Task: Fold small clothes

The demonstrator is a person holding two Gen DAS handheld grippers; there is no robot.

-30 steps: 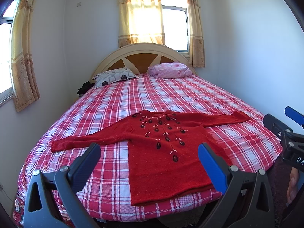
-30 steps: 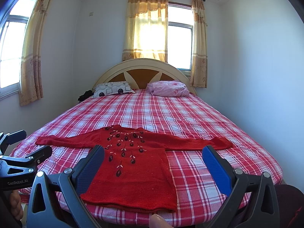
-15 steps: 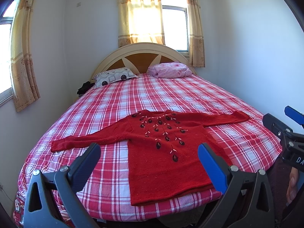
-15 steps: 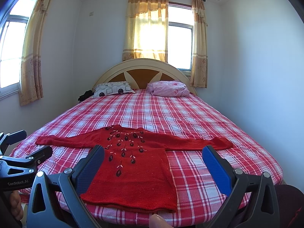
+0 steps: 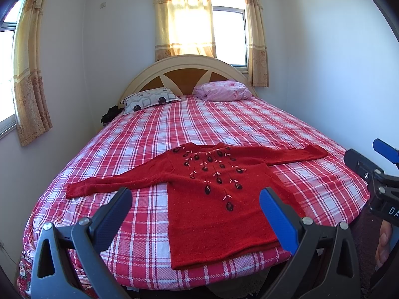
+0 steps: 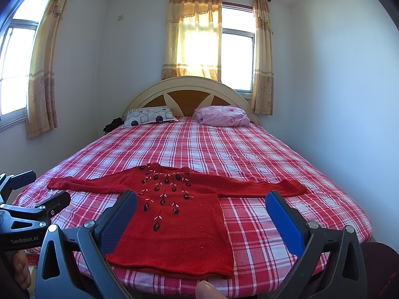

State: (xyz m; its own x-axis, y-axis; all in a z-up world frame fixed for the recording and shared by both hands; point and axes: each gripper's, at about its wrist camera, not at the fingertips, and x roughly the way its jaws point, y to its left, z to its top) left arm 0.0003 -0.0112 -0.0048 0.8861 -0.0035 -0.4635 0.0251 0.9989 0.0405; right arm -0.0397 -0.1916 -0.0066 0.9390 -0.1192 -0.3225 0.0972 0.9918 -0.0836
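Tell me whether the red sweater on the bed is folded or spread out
Spread out. The red sweater lies flat on the plaid bed, front up, both sleeves stretched sideways, no fold yet.

A home bedroom — a wide bed point(image 6: 249, 149) under a red-and-white checked sheet fills it, with an arched cream headboard point(image 6: 192, 87), a patterned pillow point(image 6: 149, 117) and a pink one point(image 6: 222, 115) — and yellow curtains point(image 6: 194, 35) hang at sunlit windows in pale walls.

A red sweater point(image 5: 219, 204) with dark embroidered flowers lies on a red-and-white plaid bedspread point(image 5: 224, 127); at twelve o'clock, a pink pillow point(image 5: 223, 94) and yellow curtains point(image 5: 183, 17).
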